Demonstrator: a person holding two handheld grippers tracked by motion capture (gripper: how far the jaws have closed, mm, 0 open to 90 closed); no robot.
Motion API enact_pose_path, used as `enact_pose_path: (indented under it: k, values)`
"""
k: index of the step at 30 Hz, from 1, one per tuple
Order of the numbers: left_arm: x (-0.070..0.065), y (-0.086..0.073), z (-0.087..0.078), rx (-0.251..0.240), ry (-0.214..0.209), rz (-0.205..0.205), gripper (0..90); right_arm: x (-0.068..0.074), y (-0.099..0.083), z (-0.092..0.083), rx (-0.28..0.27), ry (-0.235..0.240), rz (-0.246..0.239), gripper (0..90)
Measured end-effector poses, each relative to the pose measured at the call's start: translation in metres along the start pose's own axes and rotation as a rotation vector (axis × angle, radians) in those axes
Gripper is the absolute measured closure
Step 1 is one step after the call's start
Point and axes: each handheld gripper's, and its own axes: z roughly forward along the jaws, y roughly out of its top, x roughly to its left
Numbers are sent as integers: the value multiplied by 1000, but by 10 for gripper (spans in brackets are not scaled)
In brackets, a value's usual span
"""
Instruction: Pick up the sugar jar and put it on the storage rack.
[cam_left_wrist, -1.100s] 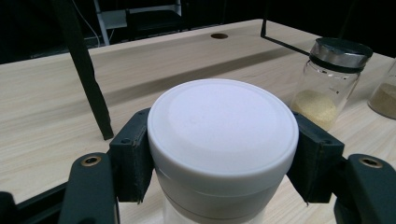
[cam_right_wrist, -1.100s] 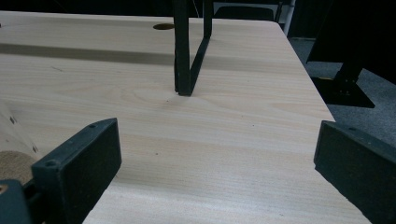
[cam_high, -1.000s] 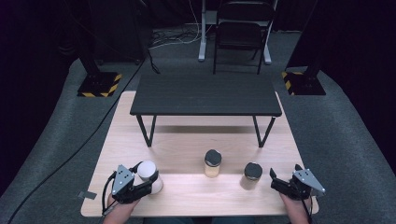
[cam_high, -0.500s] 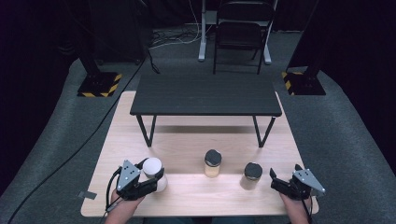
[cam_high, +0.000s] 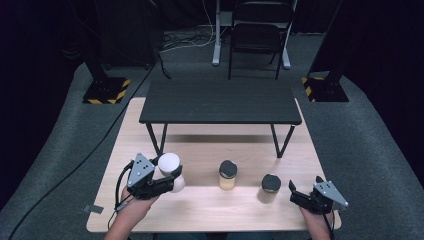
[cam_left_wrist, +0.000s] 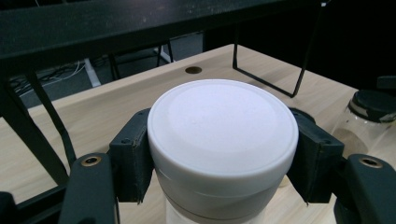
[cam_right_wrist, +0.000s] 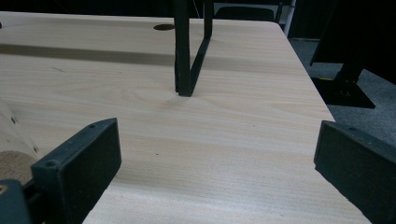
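Note:
A white jar with a white lid (cam_high: 169, 162) (cam_left_wrist: 223, 121) hangs a little above the wooden table (cam_high: 215, 210) at its front left. My left gripper (cam_high: 167, 176) (cam_left_wrist: 223, 156) is shut on it, one black pad on each side just below the lid. My right gripper (cam_high: 305, 184) (cam_right_wrist: 215, 158) stands open low over the table's front right corner, with bare wood between its jaws. A clear jar with a black lid (cam_high: 270, 186) stands just left of it.
A jar of tan contents with a black lid (cam_high: 227, 175) stands at the table's front middle. A low black metal shelf (cam_high: 220, 102) on thin legs spans the back half. A chair (cam_high: 257, 35) stands on the floor beyond.
My left gripper has risen with the white jar and shifted slightly right and away from the front edge. The right gripper has stayed put.

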Motion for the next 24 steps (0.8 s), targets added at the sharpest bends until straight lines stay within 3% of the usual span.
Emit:
enact_pose_path:
  k: [9,15,24]
  values:
    - [2,35,1,-31,-24,0,334,0,0,0,-1,1,2,0]
    - [-1,58,3,-37,-26,28,334,0,0,0,-1,2,3,0]
    - [0,86,7,-53,-30,35,334,-1,0,0,-2,2,5,0]
